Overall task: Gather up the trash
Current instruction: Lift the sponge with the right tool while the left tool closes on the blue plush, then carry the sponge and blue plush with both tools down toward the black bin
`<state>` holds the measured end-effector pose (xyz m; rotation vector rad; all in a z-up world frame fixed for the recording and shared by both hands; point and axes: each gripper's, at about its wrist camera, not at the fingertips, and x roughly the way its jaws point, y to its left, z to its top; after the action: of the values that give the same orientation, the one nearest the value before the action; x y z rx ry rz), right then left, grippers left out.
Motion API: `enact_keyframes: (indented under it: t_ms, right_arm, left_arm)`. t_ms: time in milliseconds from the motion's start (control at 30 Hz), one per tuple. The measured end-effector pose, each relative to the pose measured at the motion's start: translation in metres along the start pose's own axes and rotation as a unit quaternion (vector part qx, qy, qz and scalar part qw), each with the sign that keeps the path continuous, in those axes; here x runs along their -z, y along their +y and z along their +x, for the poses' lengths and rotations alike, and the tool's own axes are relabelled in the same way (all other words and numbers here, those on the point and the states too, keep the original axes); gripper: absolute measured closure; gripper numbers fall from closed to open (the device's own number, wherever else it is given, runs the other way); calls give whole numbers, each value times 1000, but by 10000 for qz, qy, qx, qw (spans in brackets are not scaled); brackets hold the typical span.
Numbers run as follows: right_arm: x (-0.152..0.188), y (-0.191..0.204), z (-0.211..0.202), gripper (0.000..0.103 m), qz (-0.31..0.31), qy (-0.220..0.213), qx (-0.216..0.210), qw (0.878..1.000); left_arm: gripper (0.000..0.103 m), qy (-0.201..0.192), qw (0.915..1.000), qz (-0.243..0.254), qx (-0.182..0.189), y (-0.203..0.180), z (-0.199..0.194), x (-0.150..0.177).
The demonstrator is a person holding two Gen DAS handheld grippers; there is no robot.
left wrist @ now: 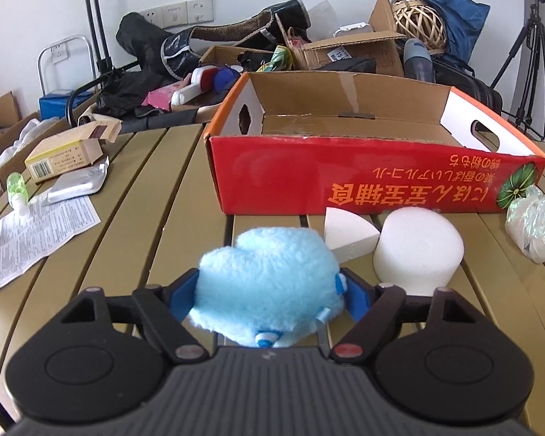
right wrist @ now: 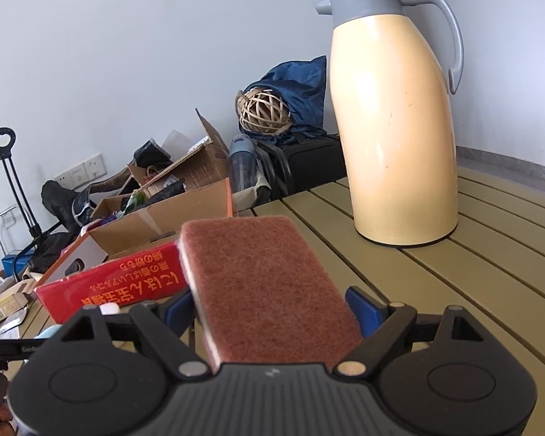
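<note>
In the left wrist view, the light-blue plush toy (left wrist: 269,283) sits low centre on the slatted table (left wrist: 156,196), between the left gripper (left wrist: 269,290) pads, which press its sides. The red cardboard box (left wrist: 363,167) stands above it. The right gripper (right wrist: 276,309) clamps a brown scouring sponge (right wrist: 269,290) lifted mid-frame, pointing slightly downward

Left gripper (left wrist: 269,287) angled downward, jaws closed against fluffy blue toy (left wrist: 265,290), blue pads touching both sides. Right gripper (right wrist: 272,309) tilted slightly downward, jaws clamped on brown sponge (right wrist: 269,290), held edgewise, projecting forward past fingertips.
</note>
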<state>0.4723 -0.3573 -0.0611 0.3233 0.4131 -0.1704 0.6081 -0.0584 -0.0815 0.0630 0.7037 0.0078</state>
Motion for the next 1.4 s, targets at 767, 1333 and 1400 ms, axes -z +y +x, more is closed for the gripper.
enact_keyframes:
  t_ms: [767,1333,1400]
  right_arm:
    - [-3,12,-8,17,-214,27,-301,9993]
    - [-9,18,-71,17,-520,-96,-879,9947]
    - [-7,20,-78,17,-587,-96,-942,9938]
  left_arm:
    - [27,-784,9963,328,136,-6,-94,13]
    - [27,-1141,9930,175,244,-11,-201,41]
    - [27,-1182,9925,142,269,-11,-213,46]
